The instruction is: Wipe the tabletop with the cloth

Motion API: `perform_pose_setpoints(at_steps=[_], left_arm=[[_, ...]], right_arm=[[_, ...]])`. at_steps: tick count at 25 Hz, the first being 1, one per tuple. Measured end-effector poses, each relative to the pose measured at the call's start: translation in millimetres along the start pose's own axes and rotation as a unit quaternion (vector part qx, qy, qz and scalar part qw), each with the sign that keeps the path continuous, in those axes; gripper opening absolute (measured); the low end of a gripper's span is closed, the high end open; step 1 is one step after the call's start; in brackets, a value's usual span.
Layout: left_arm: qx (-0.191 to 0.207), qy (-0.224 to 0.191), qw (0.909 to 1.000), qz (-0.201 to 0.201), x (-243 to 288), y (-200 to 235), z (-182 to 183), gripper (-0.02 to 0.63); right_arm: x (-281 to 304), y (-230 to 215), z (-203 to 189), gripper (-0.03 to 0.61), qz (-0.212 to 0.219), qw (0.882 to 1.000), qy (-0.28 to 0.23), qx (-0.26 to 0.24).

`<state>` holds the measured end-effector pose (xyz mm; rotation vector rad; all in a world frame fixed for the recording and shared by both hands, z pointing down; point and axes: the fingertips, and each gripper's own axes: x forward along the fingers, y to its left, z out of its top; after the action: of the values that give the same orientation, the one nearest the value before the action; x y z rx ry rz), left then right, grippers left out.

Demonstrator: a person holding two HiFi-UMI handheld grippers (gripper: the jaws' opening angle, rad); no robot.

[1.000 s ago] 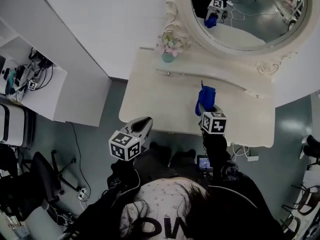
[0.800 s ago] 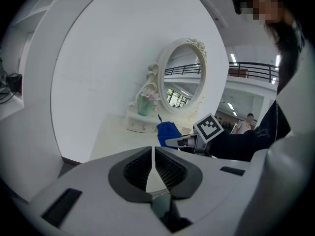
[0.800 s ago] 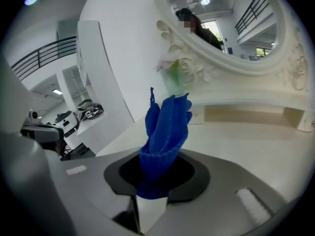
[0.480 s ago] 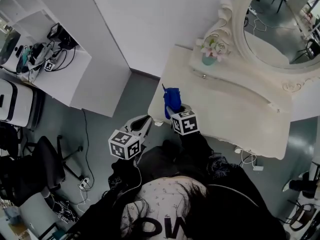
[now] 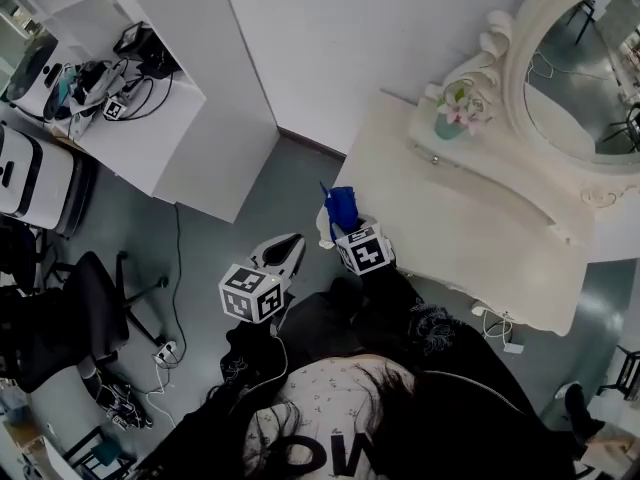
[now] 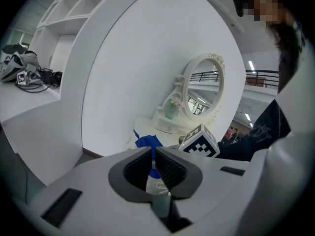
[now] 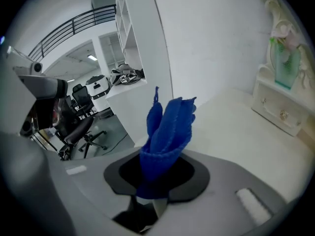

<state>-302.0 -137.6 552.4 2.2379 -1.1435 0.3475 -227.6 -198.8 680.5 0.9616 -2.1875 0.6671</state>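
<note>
Left gripper (image 5: 290, 241) hangs over the grey floor (image 5: 200, 238) in front of the person's body, off the left end of the tabletop (image 5: 470, 228). It is tilted up toward the tabletop, and its jaws are pressed together with nothing between them. Just to its right, the right gripper (image 5: 345, 230) reaches forward to the tabletop's front left corner, jaws clenched on the blue cloth (image 5: 342, 206).

A second ago the right gripper held the cloth over the middle of the tabletop, near the front. Half a second ago it was already at the left corner, where it is now. The left gripper keeps the same low pose throughout.

The cloth is bunched into a narrow, crumpled bundle of knitted weave that stands out of the jaws, with one thin corner poking beyond the rest. Whether it touches the surface cannot be told. Farther right, at the back of the tabletop, a vase of pink flowers (image 5: 452, 118) stands beside the oval mirror (image 5: 590, 58).
</note>
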Motion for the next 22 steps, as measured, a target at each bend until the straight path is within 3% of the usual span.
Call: perform_pose_setpoints(at_steps=[6,14,22], left_arm=[[0.001,0.008,0.9999,-0.014,9,-11,-4,0.000],[0.022,0.018,0.9992,-0.029,24,-42,-4,0.000],[0.041,0.024,0.9980,-0.043,49,-102,-11,0.000]], right_arm=[[-3,-3,0,0.109,-0.005,1.000,-0.021,-0.021],[-28,-26,-21,0.109,-0.018,0.999,-0.026,-0.005],[-80,-72,-65,0.109,-0.039,0.998,-0.034,0.029]])
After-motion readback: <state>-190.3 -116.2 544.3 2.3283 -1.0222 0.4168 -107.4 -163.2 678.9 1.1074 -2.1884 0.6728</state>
